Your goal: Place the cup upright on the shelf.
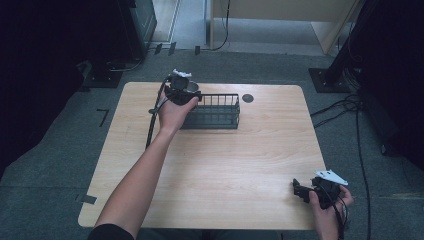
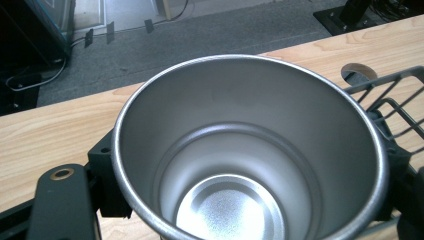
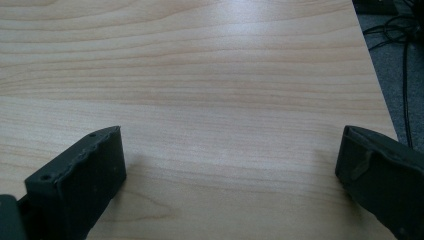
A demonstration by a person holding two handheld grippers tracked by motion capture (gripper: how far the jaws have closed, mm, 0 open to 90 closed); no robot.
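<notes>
Cup, steel, upright, mouth open upward, is gripped by the left claw; in the left gripper view its wall is pressed between the black jaws on either side. In the high view the cup is carried near the far edge of the surface, at about eleven o'clock from the surface's middle.

Wire basket, dark, oblong, is set just beside the held cup, at roughly three to four o'clock from the left claw. Its long axis is laid across the surface, nine to three o'clock. In the left gripper view its rim is seen touching or nearly touching the cup's right flank; which one cannot be told. The coming move is judged to be a short carry rightward over that rim and down.

Round cable hole is cut beyond the basket's right end.

Right claw is held at five o'clock, well apart from the basket, jaws spread wide, nothing between them.
</notes>
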